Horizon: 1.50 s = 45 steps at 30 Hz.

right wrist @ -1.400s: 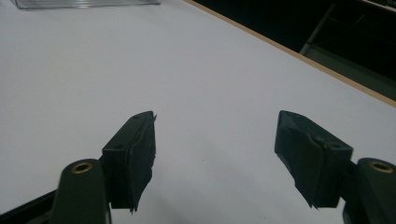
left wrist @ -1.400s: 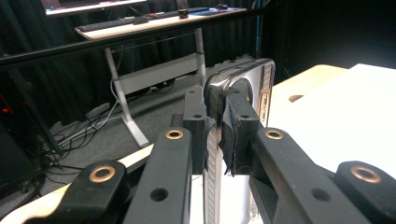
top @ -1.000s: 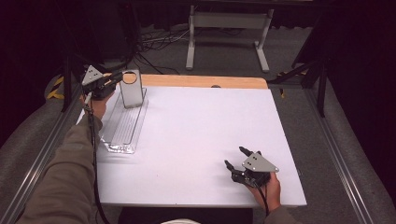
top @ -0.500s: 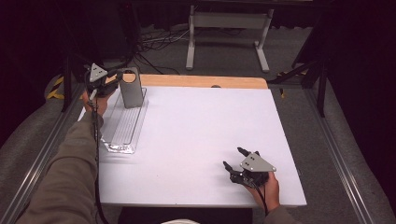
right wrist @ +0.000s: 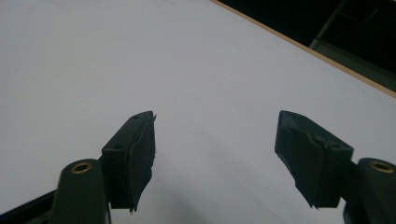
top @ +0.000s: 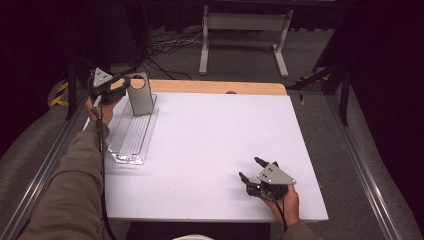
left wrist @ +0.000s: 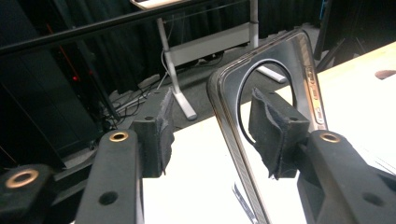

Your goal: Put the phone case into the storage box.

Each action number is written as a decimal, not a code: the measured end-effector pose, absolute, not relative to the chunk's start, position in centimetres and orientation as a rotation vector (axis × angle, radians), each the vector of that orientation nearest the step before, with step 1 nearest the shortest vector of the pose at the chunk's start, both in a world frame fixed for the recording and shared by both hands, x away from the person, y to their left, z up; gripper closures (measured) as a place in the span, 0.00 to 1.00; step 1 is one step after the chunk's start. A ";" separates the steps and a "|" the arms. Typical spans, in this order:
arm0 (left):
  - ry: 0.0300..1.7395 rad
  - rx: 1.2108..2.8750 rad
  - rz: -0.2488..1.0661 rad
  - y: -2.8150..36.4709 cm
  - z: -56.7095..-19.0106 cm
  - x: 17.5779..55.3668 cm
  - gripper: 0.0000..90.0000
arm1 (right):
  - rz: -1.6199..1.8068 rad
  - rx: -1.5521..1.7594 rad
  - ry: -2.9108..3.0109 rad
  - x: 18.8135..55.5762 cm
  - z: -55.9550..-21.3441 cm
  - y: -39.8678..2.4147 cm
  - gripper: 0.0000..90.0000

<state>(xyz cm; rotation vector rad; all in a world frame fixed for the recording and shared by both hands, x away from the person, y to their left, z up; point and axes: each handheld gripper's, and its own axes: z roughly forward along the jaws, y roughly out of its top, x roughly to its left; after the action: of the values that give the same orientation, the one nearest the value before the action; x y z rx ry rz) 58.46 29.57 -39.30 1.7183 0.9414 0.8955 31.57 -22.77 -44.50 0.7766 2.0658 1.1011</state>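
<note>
At the far left corner of the desk (top: 210, 135) the left gripper (top: 119, 86) is held level, just at a clear phone case (top: 139, 93) with a dark rim. The case stands upright in the far end of a long clear tray (top: 131, 134), which lies along the left edge of the desk.

In the left gripper view the case (left wrist: 261, 140) is between the two jaws, with its big round camera cut-out at the top. The right pad (left wrist: 275, 135) is seen through the clear back of the case and seems very near or touching it; I cannot tell which. The left pad (left wrist: 161, 130) stands apart from the rim with a clear gap. The jaws have just been opening, and they now stand half wide around the case without pressing it from both sides.

The right gripper (top: 254, 171) rests near the near right corner of the desk, in the person's hand (top: 286, 204), well apart from the tray. In the right gripper view its jaws stand wide, with bare white desk surface (right wrist: 187, 70) between the pads and nothing held.

The rest of the white desk top is bare, and a strip of wood shows along its far edge.
</note>
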 end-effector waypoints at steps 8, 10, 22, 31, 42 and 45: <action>0.950 1.720 0.875 30.2 -39.0 57.4 0.44 | 1.110 0.762 2.069 31.6 -44.4 -22.6 0.33; 0.950 1.720 0.869 30.3 -39.0 57.1 0.43 | 1.111 0.757 2.069 31.6 -44.3 -22.6 0.33; 0.905 1.731 0.831 30.3 -38.4 54.7 0.38 | 1.135 0.721 2.064 31.7 -43.9 -22.1 0.33; 0.865 1.740 0.816 29.7 -37.8 53.4 0.35 | 1.145 0.716 2.062 31.7 -43.8 -22.1 0.35; 0.815 1.728 0.801 28.7 -37.4 51.8 0.31 | 1.160 0.701 2.065 31.7 -43.6 -22.0 0.33; 0.795 1.747 0.798 28.5 -37.3 51.5 0.31 | 1.181 0.695 2.063 31.7 -43.5 -22.1 0.33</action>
<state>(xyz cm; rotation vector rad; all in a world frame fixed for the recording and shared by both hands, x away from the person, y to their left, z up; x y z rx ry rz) 51.46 28.46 -37.34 1.7472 0.7953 0.7979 31.68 -22.06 -43.52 0.6945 2.0628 1.1811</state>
